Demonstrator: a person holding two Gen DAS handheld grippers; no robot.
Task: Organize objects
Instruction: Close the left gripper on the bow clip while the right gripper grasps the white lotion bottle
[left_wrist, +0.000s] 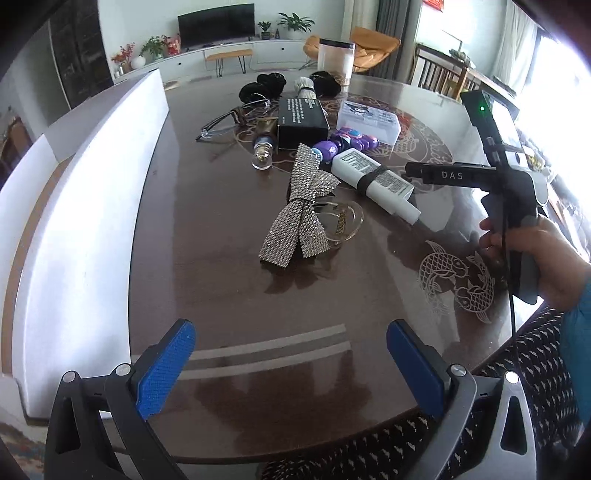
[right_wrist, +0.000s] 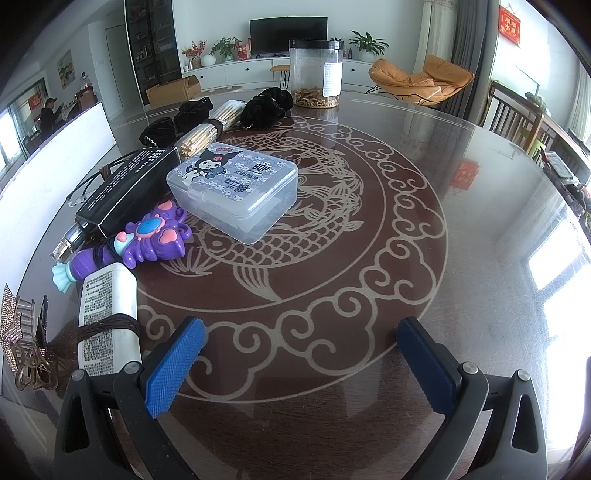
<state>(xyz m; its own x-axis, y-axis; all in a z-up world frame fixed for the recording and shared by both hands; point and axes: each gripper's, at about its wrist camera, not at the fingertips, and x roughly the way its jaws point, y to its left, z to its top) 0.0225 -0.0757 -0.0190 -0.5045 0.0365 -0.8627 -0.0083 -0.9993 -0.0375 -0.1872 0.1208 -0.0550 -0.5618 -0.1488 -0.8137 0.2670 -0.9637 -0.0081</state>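
Both hand-held grippers, left (left_wrist: 290, 363) and right (right_wrist: 301, 363), gape wide, empty, over the counter (right_wrist: 461, 258) | clutter near white tube (right_wrist: 109, 317): sequin bow (left_wrist: 301, 205) beside, purple toy (right_wrist: 147, 238) behind | tip: centre jaws across tube, close gently.

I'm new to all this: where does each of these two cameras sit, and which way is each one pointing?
Left wrist view: sits on the left gripper, looking across the table at the sparkly bow and white tube; its open blue jaws show, plus the person's right hand holding the right gripper.
Right wrist view: sits on the right gripper, facing the clear plastic box and jar; only its open jaws show.
Both share the tube, purple toy, black box and television.
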